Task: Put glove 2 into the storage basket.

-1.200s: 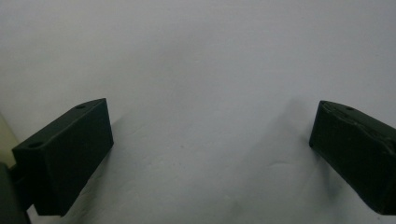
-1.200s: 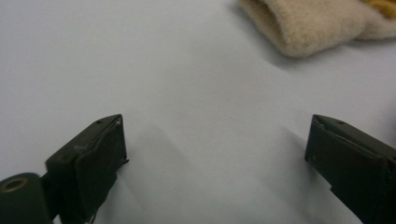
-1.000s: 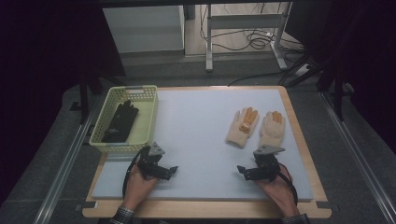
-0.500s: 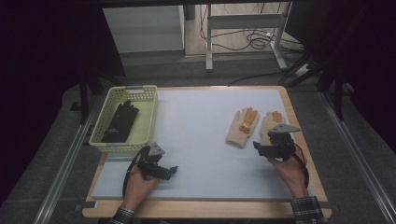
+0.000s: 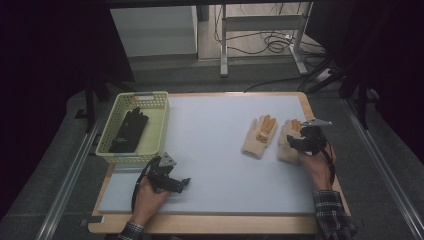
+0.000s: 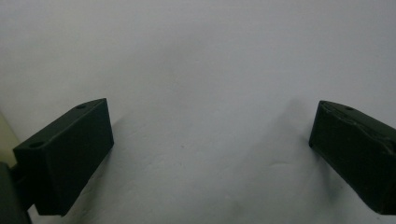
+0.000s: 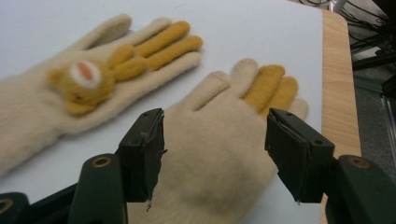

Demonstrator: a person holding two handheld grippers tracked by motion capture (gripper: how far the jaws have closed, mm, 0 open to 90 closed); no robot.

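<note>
Two spread jaws of the right gripper (image 7: 215, 156) straddle the right glove (image 7: 219, 149), whose fingers point far; the left gripper (image 5: 172, 181) rests spread and empty, well apart.

Right glove (image 5: 287, 141) partly hidden under right gripper (image 5: 299, 144), left glove's (image 7: 79, 88) cuff cut off by frame edge

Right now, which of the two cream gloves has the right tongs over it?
The plain cream glove nearest the table's right edge; the right tongs straddle it, open. The other glove carries a bear face.
</note>
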